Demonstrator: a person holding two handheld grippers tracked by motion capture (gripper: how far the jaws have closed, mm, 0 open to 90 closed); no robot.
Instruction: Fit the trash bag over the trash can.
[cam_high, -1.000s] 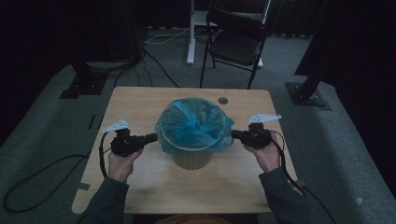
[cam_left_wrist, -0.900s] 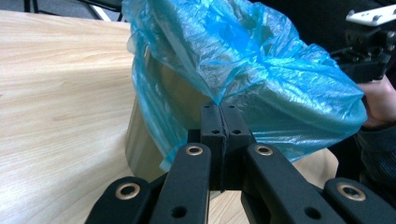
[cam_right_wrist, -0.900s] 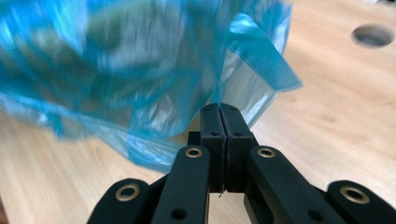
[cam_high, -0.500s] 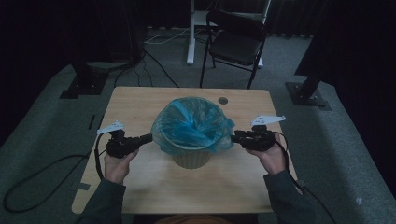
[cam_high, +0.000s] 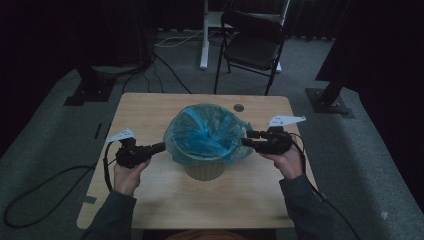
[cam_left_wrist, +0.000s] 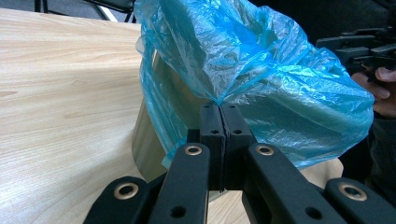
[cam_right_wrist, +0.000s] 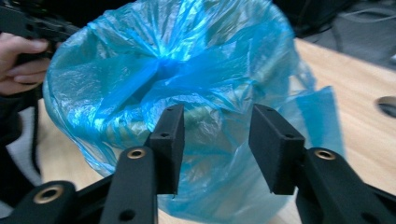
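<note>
A blue plastic bag (cam_high: 207, 132) lines a beige bin (cam_high: 205, 170) at the table's middle, its rim folded over the outside. My left gripper (cam_high: 161, 147) is at the bin's left side, shut on a pinch of the bag's film (cam_left_wrist: 219, 106), which pulls taut from the pads. My right gripper (cam_high: 246, 139) is at the bin's right side. Its jaws have just been opening and now stand apart (cam_right_wrist: 217, 121), with the bag (cam_right_wrist: 163, 70) just beyond them and no film pressed between the pads.
The bin stands on a light wooden table (cam_high: 150, 115) with a round cable hole (cam_high: 239, 107) at its far edge. A black folding chair (cam_high: 252, 45) and a white stand leg (cam_high: 204, 35) are behind it. Cables and dark stand bases lie on the grey floor.
My right gripper's jaws have opened and come off the bag's right edge, and that hand has lifted a little. The left gripper keeps its pinch in place.
</note>
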